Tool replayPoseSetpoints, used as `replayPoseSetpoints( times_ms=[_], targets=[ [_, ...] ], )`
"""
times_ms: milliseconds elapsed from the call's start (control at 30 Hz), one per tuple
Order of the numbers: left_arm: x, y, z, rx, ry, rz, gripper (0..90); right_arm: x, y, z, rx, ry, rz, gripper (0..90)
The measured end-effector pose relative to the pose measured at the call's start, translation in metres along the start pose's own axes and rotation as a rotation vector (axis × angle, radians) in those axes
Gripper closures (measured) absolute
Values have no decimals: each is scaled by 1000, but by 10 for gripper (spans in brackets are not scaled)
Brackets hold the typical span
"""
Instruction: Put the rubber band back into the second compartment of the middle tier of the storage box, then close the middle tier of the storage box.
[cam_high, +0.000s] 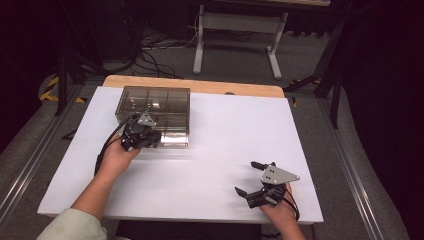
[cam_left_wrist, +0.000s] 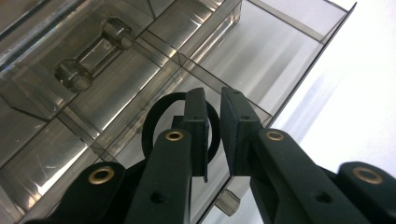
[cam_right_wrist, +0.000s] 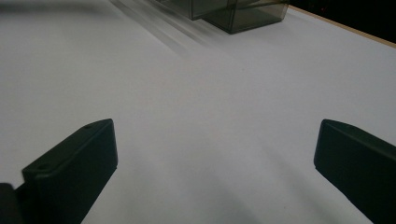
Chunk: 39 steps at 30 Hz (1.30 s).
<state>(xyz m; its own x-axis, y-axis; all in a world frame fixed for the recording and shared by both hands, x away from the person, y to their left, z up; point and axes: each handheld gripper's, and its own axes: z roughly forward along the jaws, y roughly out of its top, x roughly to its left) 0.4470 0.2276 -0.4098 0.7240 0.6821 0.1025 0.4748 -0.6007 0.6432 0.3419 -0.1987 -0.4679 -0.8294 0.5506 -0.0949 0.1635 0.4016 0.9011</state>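
Desk: wide white-topped desk (cam_high: 210, 165) with a pale wooden strip along its far edge; grey floor and the legs of a white metal stand lie beyond that edge.
Box: clear smoky plastic organiser box (cam_high: 167, 102) split into compartments, standing near the desk's far left corner, its long side along the far edge. In the left gripper view a clear bar-shaped handle (cam_left_wrist: 93, 53) sits on a lid panel.
Left gripper: black left gripper (cam_high: 142, 132) at the box's near side, over a compartment; jaws nearly together with a narrow gap, nothing plainly pinched.
Ring: thin black ring (cam_left_wrist: 154, 121) lies just behind the left jaws, inside or on the box; whether the pads touch it cannot be told.
Right gripper: black right gripper (cam_high: 252, 177) near the desk's near right corner, jaws spread wide over bare white desk, holding nothing.
In the way: nothing stands between the two grippers.
Writing: none readable.
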Motion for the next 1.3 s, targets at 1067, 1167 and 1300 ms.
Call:
replayPoseSetpoints(
  times_ms=[1067,1167,1300],
  targets=[
    [-8,-4,-44,14,-105,132,898,0,0,0,-3,1,3,3],
    [-8,-5,-45,31,-117,144,897,0,0,0,-3,2,3,3],
    [-8,-7,-44,52,-127,155,897,0,0,0,-3,3,3,3]
  ],
)
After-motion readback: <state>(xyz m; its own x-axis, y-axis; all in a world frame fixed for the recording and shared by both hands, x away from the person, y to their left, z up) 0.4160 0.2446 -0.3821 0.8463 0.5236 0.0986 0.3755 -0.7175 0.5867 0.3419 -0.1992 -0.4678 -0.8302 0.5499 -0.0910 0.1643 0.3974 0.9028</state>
